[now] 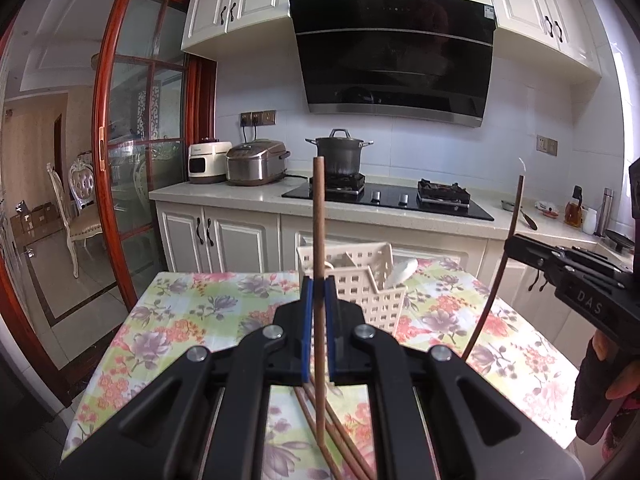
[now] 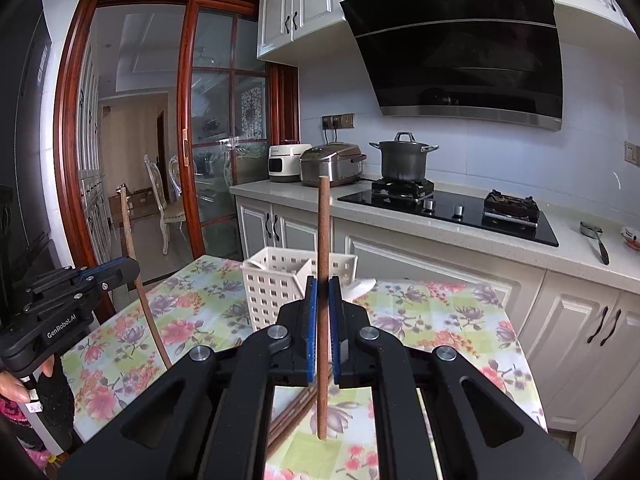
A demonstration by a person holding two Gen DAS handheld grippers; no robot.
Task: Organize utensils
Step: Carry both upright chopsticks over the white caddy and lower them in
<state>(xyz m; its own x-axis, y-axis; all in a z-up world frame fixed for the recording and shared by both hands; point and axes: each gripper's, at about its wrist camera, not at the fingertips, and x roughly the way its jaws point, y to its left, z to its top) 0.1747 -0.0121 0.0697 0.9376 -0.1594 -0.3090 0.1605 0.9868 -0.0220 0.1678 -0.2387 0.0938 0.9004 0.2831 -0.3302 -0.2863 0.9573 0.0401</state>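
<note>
Kitchen table (image 1: 192,312) – floral cloth – holds white basket (image 1: 360,280)

pot (image 1: 339,155) on stove (image 1: 386,197) | rice cooker (image 1: 256,161) | range hood (image 1: 394,56)

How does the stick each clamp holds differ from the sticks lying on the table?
The left gripper and right gripper each pinch one chopstick upright, lifted off the cloth. The spare chopsticks lie flat, bunched, untouched on the table. All are thin, brown and wooden.
</note>
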